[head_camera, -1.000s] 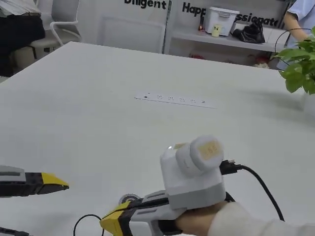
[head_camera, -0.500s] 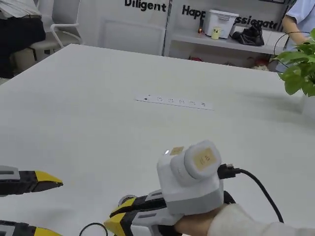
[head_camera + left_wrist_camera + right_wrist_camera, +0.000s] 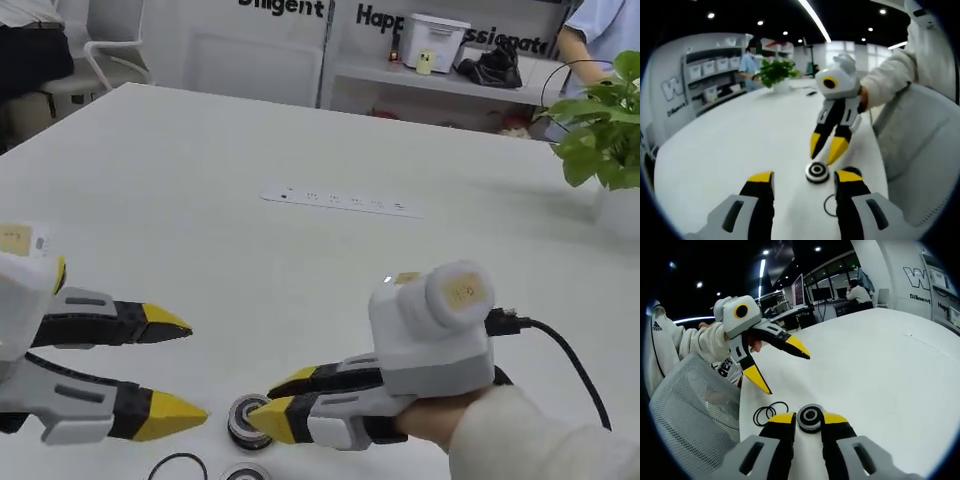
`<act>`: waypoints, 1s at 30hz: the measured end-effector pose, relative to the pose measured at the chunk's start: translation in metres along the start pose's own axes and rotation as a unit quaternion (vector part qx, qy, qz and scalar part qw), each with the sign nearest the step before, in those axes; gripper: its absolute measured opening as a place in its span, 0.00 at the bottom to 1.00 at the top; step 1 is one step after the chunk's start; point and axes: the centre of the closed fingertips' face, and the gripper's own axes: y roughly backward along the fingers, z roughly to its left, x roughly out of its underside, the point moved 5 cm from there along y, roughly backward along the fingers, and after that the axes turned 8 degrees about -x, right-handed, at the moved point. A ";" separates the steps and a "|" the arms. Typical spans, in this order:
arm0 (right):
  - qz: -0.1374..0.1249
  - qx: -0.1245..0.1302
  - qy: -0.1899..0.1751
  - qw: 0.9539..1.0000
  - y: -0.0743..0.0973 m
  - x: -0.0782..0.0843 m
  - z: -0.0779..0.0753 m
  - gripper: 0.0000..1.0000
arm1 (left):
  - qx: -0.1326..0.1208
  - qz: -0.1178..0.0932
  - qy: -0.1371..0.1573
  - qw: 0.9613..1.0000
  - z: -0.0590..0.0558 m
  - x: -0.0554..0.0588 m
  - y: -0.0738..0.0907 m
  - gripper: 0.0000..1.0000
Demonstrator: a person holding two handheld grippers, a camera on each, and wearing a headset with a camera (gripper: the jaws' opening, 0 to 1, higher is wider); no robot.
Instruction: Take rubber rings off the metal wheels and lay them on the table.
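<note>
Right claw [image 3: 262,400] is clamped on a metal wheel [image 3: 238,420]. In the right gripper view both yellow tips press against its sides, and the wheel sits flat on the counter [image 3: 300,270] at the near edge. It's a small round disc, silvery hub in the middle with dark bands around it, and it looks like the black rubber is still on.

Left claw [image 3: 193,368] is wide open with nothing in it, and its pointy yellow tips hang just left of that wheel.

I count two wheels: the gripped one and a second wheel [image 3: 245,472] right in front of it, cut off by the frame. The loose rubber rings [image 3: 770,413] look like two thin black loops overlapping, lying flat just beside the wheels.

The counter's a smooth matte white. Farther back on it there's one flat white power strip [image 3: 340,201], plus one leafy green plant [image 3: 600,130] at the far right.
</note>
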 end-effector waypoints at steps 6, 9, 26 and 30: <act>0.021 0.007 0.003 1.000 0.003 0.011 -0.006 0.19 | 0.021 0.005 -0.007 1.000 -0.006 0.001 -0.020 0.43; 0.037 0.006 0.009 0.999 0.002 0.016 -0.007 0.19 | 0.035 0.016 -0.025 0.999 -0.014 0.007 -0.030 0.35; 0.052 0.001 0.036 0.998 -0.007 0.023 -0.007 0.08 | 0.050 0.031 -0.027 0.998 -0.026 0.016 -0.044 0.11; 0.050 0.000 0.034 0.998 -0.007 0.024 -0.008 0.07 | 0.049 0.031 -0.017 0.998 -0.025 0.017 -0.044 0.11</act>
